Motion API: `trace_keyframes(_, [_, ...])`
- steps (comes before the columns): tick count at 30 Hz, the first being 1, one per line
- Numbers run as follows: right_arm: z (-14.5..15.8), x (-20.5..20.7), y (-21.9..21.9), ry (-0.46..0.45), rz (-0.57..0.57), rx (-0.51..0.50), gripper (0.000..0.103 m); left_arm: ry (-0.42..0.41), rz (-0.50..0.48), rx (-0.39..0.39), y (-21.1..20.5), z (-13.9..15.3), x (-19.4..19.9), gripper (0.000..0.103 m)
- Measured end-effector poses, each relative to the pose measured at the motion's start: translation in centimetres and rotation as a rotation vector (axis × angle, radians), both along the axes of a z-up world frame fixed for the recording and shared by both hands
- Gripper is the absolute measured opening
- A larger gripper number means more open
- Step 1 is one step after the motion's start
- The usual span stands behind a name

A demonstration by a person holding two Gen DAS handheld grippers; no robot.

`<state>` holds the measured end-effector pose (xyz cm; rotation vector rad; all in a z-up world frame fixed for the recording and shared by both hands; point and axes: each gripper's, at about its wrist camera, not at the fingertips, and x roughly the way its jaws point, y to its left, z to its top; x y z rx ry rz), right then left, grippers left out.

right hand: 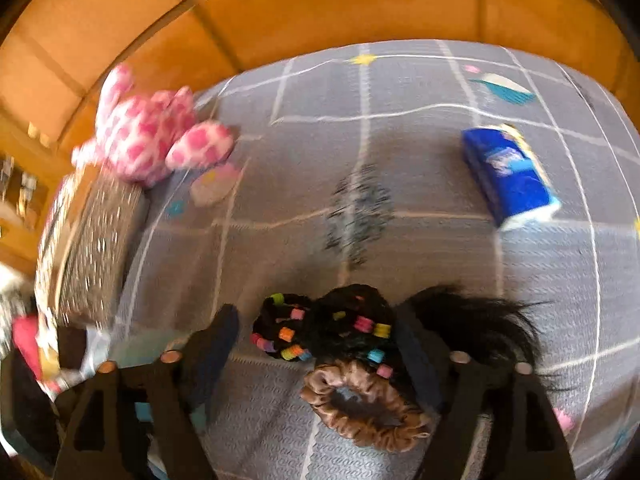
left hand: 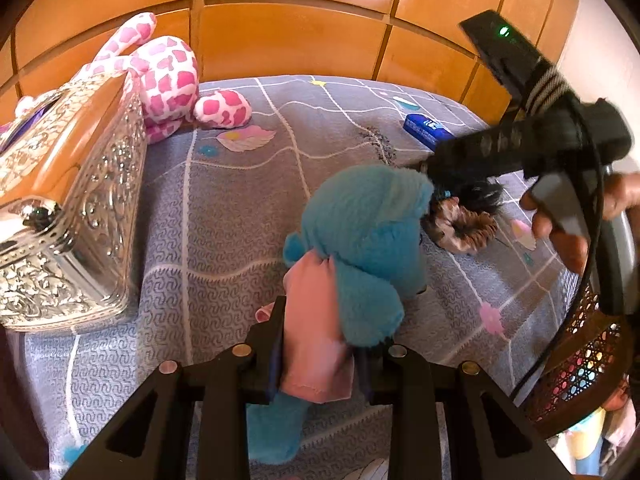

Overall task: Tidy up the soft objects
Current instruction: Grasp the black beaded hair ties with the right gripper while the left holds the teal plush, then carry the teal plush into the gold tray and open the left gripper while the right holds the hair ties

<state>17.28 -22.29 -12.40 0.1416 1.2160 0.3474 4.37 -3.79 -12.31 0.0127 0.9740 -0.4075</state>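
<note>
My left gripper [left hand: 320, 344] is shut on a blue plush toy [left hand: 368, 240] with a pink cloth part [left hand: 312, 320], held above the grey bedspread [left hand: 224, 216]. My right gripper [right hand: 316, 344] is open over a brown scrunchie [right hand: 360, 412] and a black hair piece with coloured beads [right hand: 328, 328] lying on the bedspread [right hand: 400, 160]; its right finger [right hand: 416, 356] touches the black hair. In the left wrist view the right gripper [left hand: 440, 184] reaches the scrunchie [left hand: 464, 232] from the right. A pink-and-white plush [left hand: 168, 76] sits at the back left, also in the right wrist view [right hand: 148, 140].
An ornate silver-and-wood box [left hand: 68, 208] stands at the left, also in the right wrist view [right hand: 88, 240]. A blue tissue pack [right hand: 508, 176] lies at the back right. A woven cane basket [left hand: 580, 360] is at the right edge. A wooden headboard [left hand: 288, 40] runs behind the bed.
</note>
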Motion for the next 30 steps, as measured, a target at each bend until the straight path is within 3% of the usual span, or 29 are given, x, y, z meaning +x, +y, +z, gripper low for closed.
trace_keyframes(4, [-1.6, -0.3, 2.8, 0.043, 0.103, -0.143, 0.082, 0.002, 0.004, -0.004, 0.1, 0.0, 0.0, 0.030])
trace_keyframes(7, [-2.4, -0.4, 3.6, 0.046, 0.112, -0.233, 0.081, 0.003, 0.004, -0.005, 0.0, 0.0, 0.0, 0.029])
trace_keyframes(8, [-2.3, -0.3, 3.5, 0.038, 0.102, -0.230, 0.070, 0.003, 0.003, -0.005, 0.0, 0.0, 0.0, 0.029])
trace_keyframes(10, [-2.2, -0.1, 3.2, 0.024, 0.078, -0.229, 0.063, 0.003, 0.004, -0.003, 0.1, 0.1, 0.0, 0.029])
trace_keyframes(14, [-1.8, 0.1, 1.7, 0.020, 0.031, -0.216, 0.056, -0.019, -0.002, 0.005, 0.6, 0.9, -0.7, 0.029])
trace_keyframes(20, [-2.1, 0.4, 1.1, 0.032, 0.019, -0.221, 0.059, -0.057, 0.018, -0.040, 2.5, 3.3, -1.9, 0.029])
trace_keyframes(26, [-2.9, -0.1, 1.8, 0.038, 0.054, -0.255, 0.074, -0.122, 0.066, -0.097, 5.4, 6.5, -3.7, 0.028])
trace_keyframes(30, [-3.0, -0.3, 2.0, 0.025, 0.052, -0.272, 0.070, -0.147, 0.137, -0.141, 8.4, 8.4, -4.4, 0.028])
